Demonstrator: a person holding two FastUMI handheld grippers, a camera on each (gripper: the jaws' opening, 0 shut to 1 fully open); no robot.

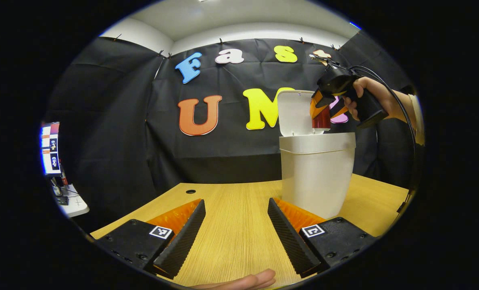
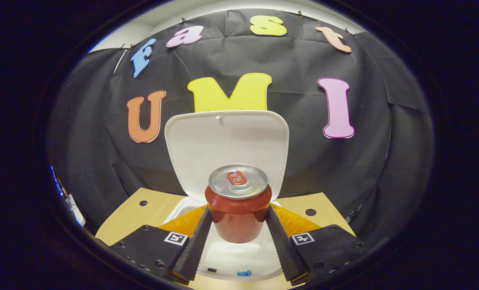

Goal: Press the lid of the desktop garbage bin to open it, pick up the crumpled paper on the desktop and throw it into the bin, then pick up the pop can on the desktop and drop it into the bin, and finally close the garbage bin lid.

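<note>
My right gripper (image 2: 237,225) is clamped on the red pop can (image 2: 238,201), one finger pressing each side of its body. The can stands upright in the grip, silver top toward the camera, and hangs directly over the open mouth of the white garbage bin (image 2: 223,257). In the left gripper view, the can (image 1: 321,120) sits just above the bin's rim (image 1: 317,143), with my right hand (image 1: 364,100) holding the tool from the right.

My left gripper (image 1: 236,225) is spread wide and holds nothing. It hovers low over the wooden desktop (image 1: 231,201), just beside the base of the bin.

The lid (image 2: 227,141) stands raised behind the can, close to it.

What could go wrong, as I judge it: the can is near the raised lid, so drifting forward could knock the lid down onto it. If I let go off centre, the can could strike the rim and tumble onto the desk. The bin looks light, and a hard drop or a bump could tip it.

Counted: two grippers, one pop can, one bin with one lid. I cannot make out the crumpled paper; small bits lie at the bottom of the bin, too small to name.
</note>
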